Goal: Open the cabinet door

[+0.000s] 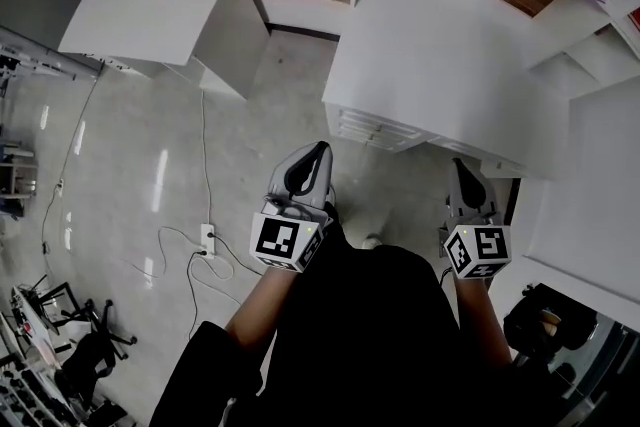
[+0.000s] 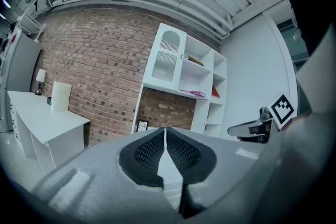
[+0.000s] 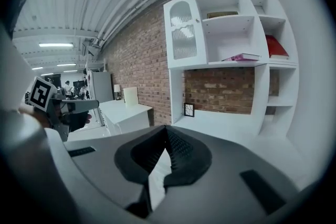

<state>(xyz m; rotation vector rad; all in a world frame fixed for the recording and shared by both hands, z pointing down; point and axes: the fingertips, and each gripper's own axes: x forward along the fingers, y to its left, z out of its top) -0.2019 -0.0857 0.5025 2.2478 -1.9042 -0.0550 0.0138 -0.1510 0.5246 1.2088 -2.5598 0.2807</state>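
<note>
left hand-held gripper (image 1: 320,153) pressed together, empty, right hand-held gripper (image 1: 460,167) likewise, both near desk (image 1: 430,65) front edge, cabinet door (image 3: 182,31) closed

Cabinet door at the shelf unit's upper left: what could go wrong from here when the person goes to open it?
1. Both the left tool and the right tool are shut and empty, well short of the cabinet door. Arriving shut, one might knock its ribbed panel instead of gripping.
2. The door sits high above the white counter, so the reach could brush the small framed picture.
</note>
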